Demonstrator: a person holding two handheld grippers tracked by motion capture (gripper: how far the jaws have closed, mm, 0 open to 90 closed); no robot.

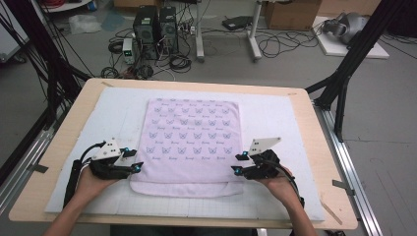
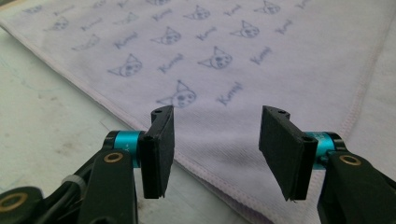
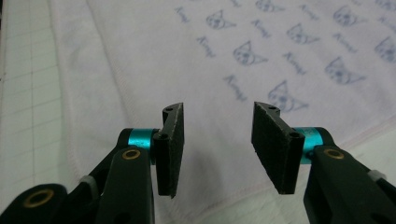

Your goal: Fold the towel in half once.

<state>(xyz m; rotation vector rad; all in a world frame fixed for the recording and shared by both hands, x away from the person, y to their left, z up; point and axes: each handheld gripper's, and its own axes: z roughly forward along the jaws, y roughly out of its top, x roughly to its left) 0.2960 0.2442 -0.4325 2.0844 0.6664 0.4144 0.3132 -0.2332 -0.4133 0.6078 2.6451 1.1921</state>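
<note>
pale pink towel (image 1: 193, 142) lies flat on the white mat (image 1: 275, 118), mid-table, already folded once, with the near flap's plain edge toward the person. left gripper (image 1: 134, 160) and right gripper (image 1: 239, 163) sit at its two near side edges, both spread, nothing pinched. judgement: lower each so one pad slides under the hem, nip both layers, match heights. long axis runs near-to-far; printed face up.

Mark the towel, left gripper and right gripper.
towel (image 1: 194, 132), high view, middle of printed cloth
left gripper (image 1: 135, 160), high view, between its fingertips
right gripper (image 1: 239, 163), high view, between its fingertips
</note>
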